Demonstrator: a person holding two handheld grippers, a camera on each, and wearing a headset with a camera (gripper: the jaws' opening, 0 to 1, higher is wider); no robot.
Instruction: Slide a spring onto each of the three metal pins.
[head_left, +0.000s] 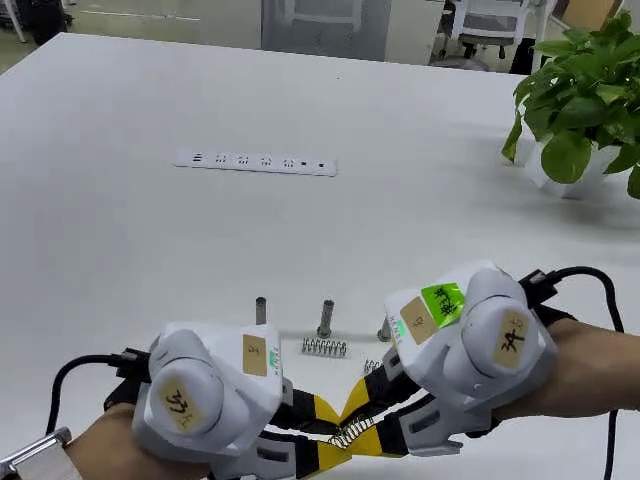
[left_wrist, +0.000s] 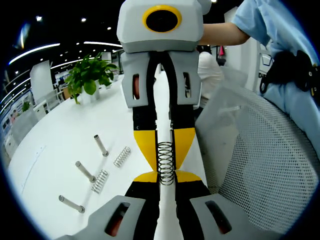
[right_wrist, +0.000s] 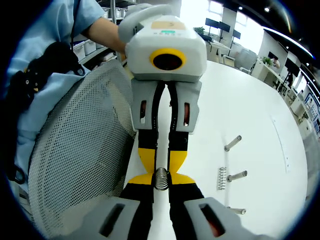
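Note:
Three metal pins stand upright on the white table (head_left: 150, 250): the left pin (head_left: 261, 310), middle pin (head_left: 326, 318) and right pin (head_left: 385, 328). One loose spring (head_left: 324, 347) lies in front of the middle pin and another loose spring (head_left: 372, 367) lies nearer me. My left gripper (head_left: 325, 440) and right gripper (head_left: 365, 425) meet tip to tip in front of the pins. A third spring (head_left: 345, 432) is pinched between both sets of yellow tips. In the left gripper view this held spring (left_wrist: 165, 162) spans both grippers' jaws. The right gripper view shows the held spring (right_wrist: 160, 178) end-on.
A white power strip (head_left: 256, 162) lies mid-table, and a potted plant (head_left: 585, 100) stands at the far right. Under the grippers is the table's near edge, with a mesh chair back (left_wrist: 260, 150) below it. The pins (right_wrist: 237, 176) lie to the right in the right gripper view.

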